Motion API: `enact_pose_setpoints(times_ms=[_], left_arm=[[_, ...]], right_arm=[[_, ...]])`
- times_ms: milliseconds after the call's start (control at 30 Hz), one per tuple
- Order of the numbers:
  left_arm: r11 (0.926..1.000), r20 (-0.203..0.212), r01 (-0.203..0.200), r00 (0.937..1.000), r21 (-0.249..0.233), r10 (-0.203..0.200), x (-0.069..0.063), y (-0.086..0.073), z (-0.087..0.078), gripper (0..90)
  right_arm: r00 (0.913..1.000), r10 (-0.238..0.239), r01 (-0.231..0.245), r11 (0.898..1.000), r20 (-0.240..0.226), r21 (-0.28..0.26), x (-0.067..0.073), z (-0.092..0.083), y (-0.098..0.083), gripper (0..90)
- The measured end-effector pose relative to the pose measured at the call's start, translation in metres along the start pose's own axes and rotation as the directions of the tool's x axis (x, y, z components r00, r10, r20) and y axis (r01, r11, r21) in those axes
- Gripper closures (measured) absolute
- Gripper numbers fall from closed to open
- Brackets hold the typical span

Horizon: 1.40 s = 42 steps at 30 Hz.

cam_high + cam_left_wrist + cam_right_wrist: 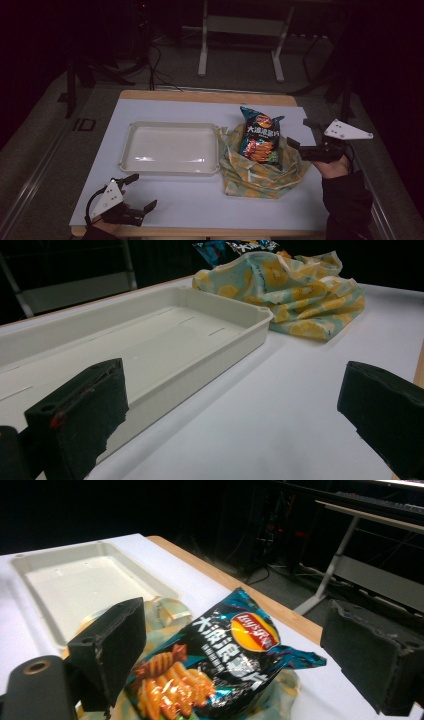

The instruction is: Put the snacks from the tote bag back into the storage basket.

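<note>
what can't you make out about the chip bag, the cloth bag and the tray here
- Chip bag: lower end hidden inside the cloth bag, high view.
- Chip bag top: cut off by the upper edge, left gripper view.
- Tray: near corner hidden behind the right tool, right gripper view.

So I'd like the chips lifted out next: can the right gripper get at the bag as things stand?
Probably yes. The right gripper is open beside the chip bag, which lies on top of the cloth bag, uncovered.
</note>
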<state>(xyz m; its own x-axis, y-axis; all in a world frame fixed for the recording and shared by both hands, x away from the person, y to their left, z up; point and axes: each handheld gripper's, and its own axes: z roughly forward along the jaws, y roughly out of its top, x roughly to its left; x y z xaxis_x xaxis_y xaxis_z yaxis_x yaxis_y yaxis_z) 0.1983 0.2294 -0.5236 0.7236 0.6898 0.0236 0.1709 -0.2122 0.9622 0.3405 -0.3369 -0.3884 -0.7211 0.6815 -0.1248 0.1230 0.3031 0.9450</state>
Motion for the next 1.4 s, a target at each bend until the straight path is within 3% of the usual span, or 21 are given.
enact_pose_setpoints(times_ms=[367,633,800,1167,1400], left_arm=[[1.0,0.004,-0.003,1.0,-0.001,0.003,0.0,0.0,0.001,0.1],[0.9999,0.008,-0.013,0.9999,0.002,0.013,-0.001,0.001,0.001,0.1],[0.9999,0.009,-0.013,0.9999,0.001,0.013,-0.001,0.0,0.001,0.1],[0.9998,0.01,-0.015,0.9998,0.01,0.014,-0.002,0.0,0.001,0.0],[0.9997,0.01,-0.018,0.9998,0.017,0.018,-0.002,-0.001,0.002,0.1]], right_arm=[[0.9995,0.029,-0.029,1.0,-0.013,0.009,-0.021,0.028,0.003,10.8],[0.9967,0.08,-0.08,0.997,0.013,0.022,-0.038,0.051,-0.003,11.0],[0.9948,0.095,-0.097,0.993,0.036,0.061,-0.047,0.068,-0.013,12.9],[0.9837,0.171,-0.176,0.978,0.055,0.107,-0.062,0.09,-0.041,16.6],[0.9727,0.226,-0.231,0.962,0.053,0.143,-0.066,0.099,-0.054,22.6]])
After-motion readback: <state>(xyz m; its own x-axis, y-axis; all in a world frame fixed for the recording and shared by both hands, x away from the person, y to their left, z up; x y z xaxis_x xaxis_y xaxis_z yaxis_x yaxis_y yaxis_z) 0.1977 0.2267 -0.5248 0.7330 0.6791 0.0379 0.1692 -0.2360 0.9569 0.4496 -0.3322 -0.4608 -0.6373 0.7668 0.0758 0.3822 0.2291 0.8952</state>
